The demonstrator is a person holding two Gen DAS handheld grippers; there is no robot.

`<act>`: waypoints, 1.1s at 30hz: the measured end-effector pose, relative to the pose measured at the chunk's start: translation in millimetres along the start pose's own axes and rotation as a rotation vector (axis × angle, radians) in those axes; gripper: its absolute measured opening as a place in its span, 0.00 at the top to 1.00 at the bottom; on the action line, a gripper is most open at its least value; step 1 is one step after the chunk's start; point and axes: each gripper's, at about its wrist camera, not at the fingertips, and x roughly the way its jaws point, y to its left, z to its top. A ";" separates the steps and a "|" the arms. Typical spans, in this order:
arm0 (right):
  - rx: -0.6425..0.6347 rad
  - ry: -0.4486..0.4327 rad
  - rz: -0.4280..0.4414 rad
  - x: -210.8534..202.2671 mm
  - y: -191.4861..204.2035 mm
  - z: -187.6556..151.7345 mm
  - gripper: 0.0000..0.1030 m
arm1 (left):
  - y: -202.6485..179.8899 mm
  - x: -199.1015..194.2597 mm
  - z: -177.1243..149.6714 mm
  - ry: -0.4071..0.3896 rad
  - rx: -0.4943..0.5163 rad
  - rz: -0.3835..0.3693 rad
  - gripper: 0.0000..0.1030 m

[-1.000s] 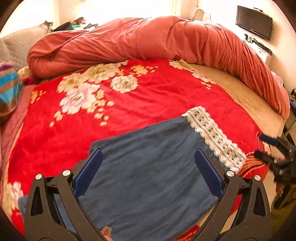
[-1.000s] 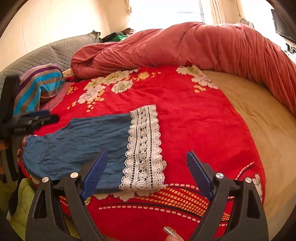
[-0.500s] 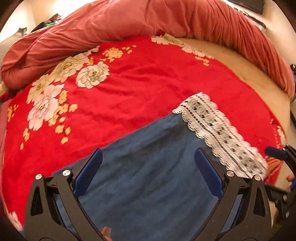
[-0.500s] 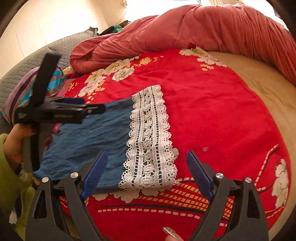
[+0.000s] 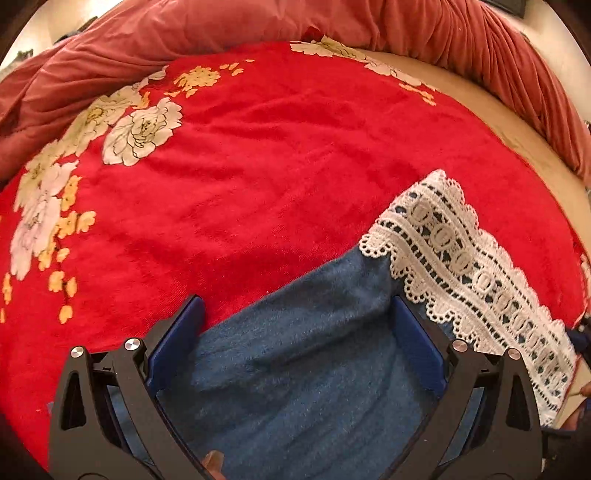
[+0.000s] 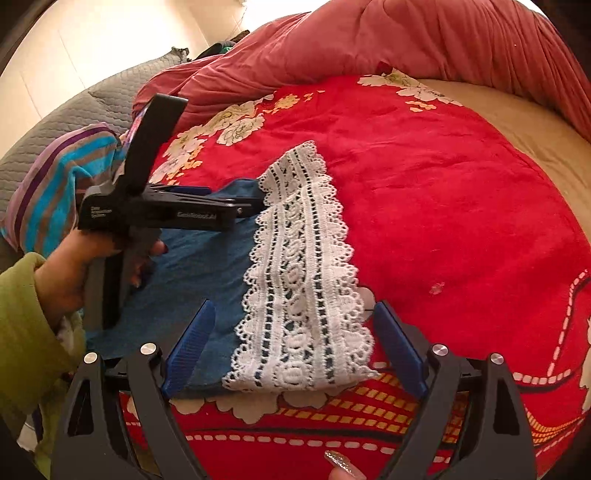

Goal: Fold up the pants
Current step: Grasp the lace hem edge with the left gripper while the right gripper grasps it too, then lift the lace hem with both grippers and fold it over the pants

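- Left wrist view: left gripper (image 5: 295,325) is spread wide and pitched steeply down over the blue pants (image 5: 295,387); both blue pads flank a strip of the denim-coloured cloth, nothing pinched.
- Left pad sits at the far edge of the pants where blue meets the red floral blanket (image 5: 258,166); right pad is just beside the white lace cuff (image 5: 461,280).
- Whether the pad tips actually touch the cloth is hard to call from this angle (fisheye, very close).
- Pants lie flat on the blanket, at the near edge of the bed, lace cuff end pointing to the right in this view.
- Bunched pinkish-red duvet (image 5: 332,22) runs along the far side of the bed; tan sheet (image 5: 517,140) shows at the right past the blanket.
- Right wrist view: right gripper (image 6: 291,347) is wide apart too, pads straddling the near end of the lace cuff (image 6: 299,280), left pad over the blue cloth, right pad over the blanket just off the lace. No grip.
- Same view shows the left gripper (image 6: 255,206) from the side, low over the blue pants (image 6: 207,266) with its tip next to the lace top edge, held by a hand (image 6: 85,266) in a green sleeve (image 6: 22,332).
- Striped cloth (image 6: 55,192) and a grey quilted pillow (image 6: 74,114) sit at the left, beyond the pants.
- A fingernail with glitter polish (image 6: 341,461) pokes in at the bottom edge.
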 end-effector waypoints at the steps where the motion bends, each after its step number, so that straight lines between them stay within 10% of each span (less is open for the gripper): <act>1: 0.002 -0.001 0.009 0.3 0.7 0.3 0.17 | 0.8 0.1 1.4 -0.001 -0.002 -0.007 0.09; 6: 0.002 -0.001 0.020 4.8 5.3 1.1 0.31 | -3.3 1.6 3.8 0.001 0.003 -0.020 0.18; 16: 0.013 0.022 0.118 15.6 11.0 5.4 0.62 | -31.1 -5.6 -2.3 0.020 0.083 -0.042 0.87; 33: -0.273 -0.087 0.228 -31.3 107.2 37.5 0.75 | 44.5 -97.2 -26.7 -0.204 -0.153 -0.190 0.97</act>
